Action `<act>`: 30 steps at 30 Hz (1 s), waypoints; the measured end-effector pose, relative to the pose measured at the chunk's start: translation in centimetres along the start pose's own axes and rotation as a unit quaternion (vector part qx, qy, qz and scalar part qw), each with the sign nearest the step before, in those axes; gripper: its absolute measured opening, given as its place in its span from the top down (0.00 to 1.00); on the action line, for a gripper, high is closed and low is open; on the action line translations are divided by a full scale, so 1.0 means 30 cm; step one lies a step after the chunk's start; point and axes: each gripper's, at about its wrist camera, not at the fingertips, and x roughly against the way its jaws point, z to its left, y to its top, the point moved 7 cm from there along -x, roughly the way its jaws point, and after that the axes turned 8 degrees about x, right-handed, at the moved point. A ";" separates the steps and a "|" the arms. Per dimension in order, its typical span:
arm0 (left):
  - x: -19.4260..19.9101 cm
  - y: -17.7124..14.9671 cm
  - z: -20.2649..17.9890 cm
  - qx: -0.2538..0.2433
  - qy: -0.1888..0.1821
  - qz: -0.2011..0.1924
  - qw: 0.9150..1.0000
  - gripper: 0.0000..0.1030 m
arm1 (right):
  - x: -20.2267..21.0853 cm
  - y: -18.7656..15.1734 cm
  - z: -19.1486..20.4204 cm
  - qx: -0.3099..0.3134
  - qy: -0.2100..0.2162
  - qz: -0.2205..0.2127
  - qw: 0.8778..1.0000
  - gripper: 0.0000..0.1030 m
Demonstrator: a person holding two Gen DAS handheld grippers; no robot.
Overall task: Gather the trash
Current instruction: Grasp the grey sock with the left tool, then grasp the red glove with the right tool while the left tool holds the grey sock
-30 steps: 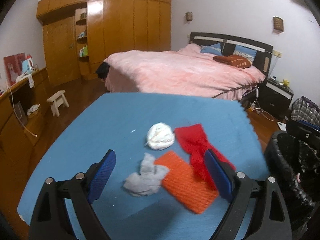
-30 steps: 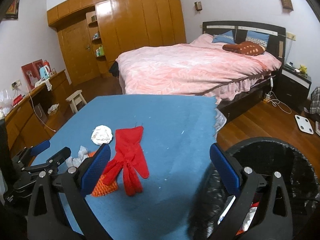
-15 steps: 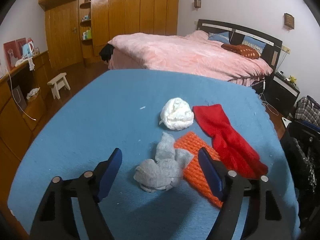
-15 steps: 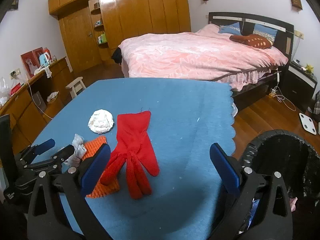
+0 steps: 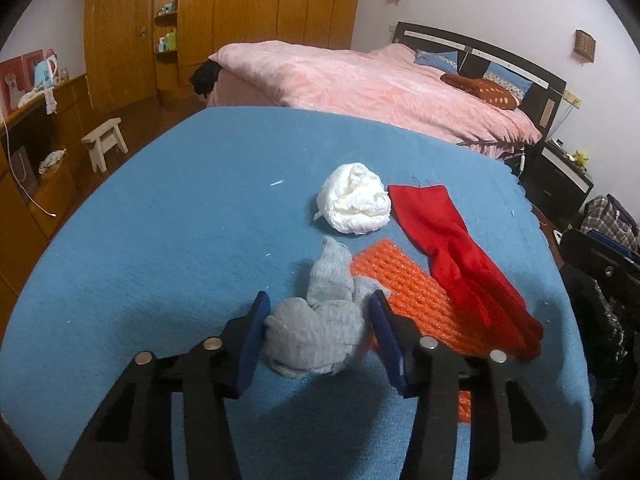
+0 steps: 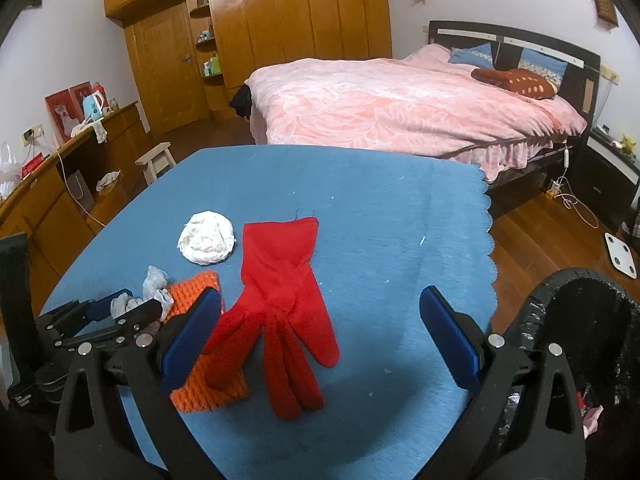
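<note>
On the blue tablecloth (image 5: 160,260) lie a crumpled grey cloth (image 5: 316,332), an orange knitted pad (image 5: 412,292), a red glove (image 5: 452,256) and a white paper wad (image 5: 354,204). My left gripper (image 5: 319,300) is low over the table. Its jaws are closing, with the grey cloth filling the gap between them and still resting on the table. In the right wrist view, my right gripper (image 6: 319,296) hangs open above the red glove (image 6: 280,292) and holds nothing. The left gripper (image 6: 128,304) shows at that view's lower left, around the grey cloth (image 6: 156,280).
A bin lined with a black bag (image 6: 580,320) stands off the table's right edge, with scraps inside. Beyond the table is a pink bed (image 6: 400,112). A white stool (image 6: 156,162) and a wooden counter (image 6: 40,200) are on the left. A white scale (image 6: 620,254) lies on the floor.
My left gripper came down and forward onto the grey cloth, and its jaws narrowed around it. My right gripper shifted over the table, so the red glove now lies between its fingers.
</note>
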 end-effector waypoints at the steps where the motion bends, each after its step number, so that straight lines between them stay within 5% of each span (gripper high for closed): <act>1: 0.001 -0.001 0.002 0.002 -0.002 0.000 1.000 0.54 | -0.003 0.000 0.002 0.000 0.000 0.001 1.000 0.06; 30: 0.050 0.155 0.054 0.014 0.009 -0.059 0.998 0.58 | -0.209 0.018 0.080 0.014 0.015 0.037 0.999 0.06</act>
